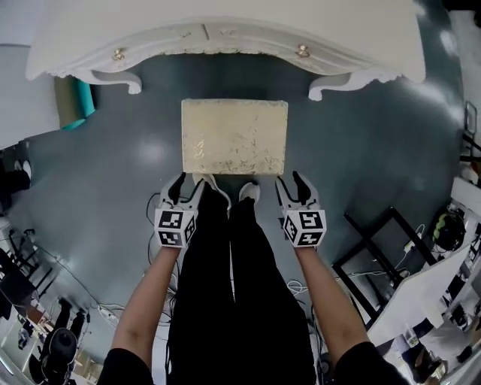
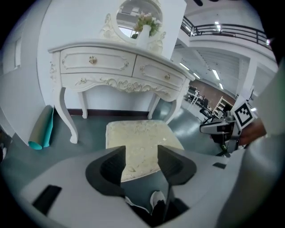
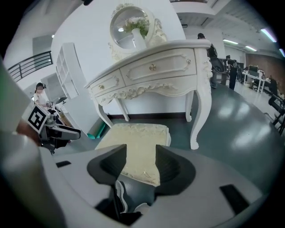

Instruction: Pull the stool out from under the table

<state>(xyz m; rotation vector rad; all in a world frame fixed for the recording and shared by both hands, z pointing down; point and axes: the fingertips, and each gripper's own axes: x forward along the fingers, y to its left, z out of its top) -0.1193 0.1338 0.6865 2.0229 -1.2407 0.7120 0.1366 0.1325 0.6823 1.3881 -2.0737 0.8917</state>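
Two empty: left tongs [image 1: 188,184] apart, right tongs [image 1: 294,183] apart | stool [image 1: 234,137] on glossy grey floor [image 1: 361,135], before white table [image 1: 225,19]

Stool [image 1: 234,136] on floor, centre, fully clear of worktop [image 1: 225,30] at its 12 o'clock. Rolled mat [image 1: 84,101] at 10 o'clock, beside worktop leg. Shoes [image 1: 249,192] at stool's 6 o'clock edge. Left tongs [image 1: 189,183] at 7 o'clock, right tongs [image 1: 291,180] at 5 o'clock, neither touching stool.

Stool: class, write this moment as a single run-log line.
stool: on floor, clear of table | left claw: open, empty | right claw: open, empty | contact with stool: none
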